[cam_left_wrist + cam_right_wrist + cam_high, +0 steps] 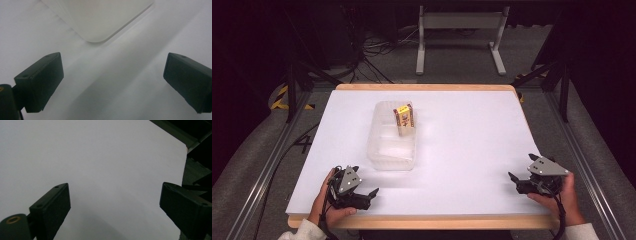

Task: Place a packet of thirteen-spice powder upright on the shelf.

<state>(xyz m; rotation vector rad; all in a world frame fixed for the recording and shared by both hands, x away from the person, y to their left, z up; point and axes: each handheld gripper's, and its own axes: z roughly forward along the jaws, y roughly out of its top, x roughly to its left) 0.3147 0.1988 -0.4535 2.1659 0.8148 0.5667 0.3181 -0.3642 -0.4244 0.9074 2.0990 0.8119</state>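
Note:
A clear plastic container [392,142] lies left of centre on the white table [472,140]. A small yellow box [404,119] leans upright at the container's far end. My left gripper [366,189] rests near the front left edge, just in front of the container, and it is open with nothing in it. In the left gripper view the jaws stand wide apart [112,75] and a rounded corner of the container [100,20] is ahead. My right gripper [519,174] sits at the front right and is open too. Bare table lies between its jaws [115,205].
The table's wooden rim [422,87] shows at the far side, and its right edge [183,162] is close to my right gripper. A grey metal stand [459,37] and loose cables [377,47] are on the floor beyond. Metal rails [267,165] flank the table.

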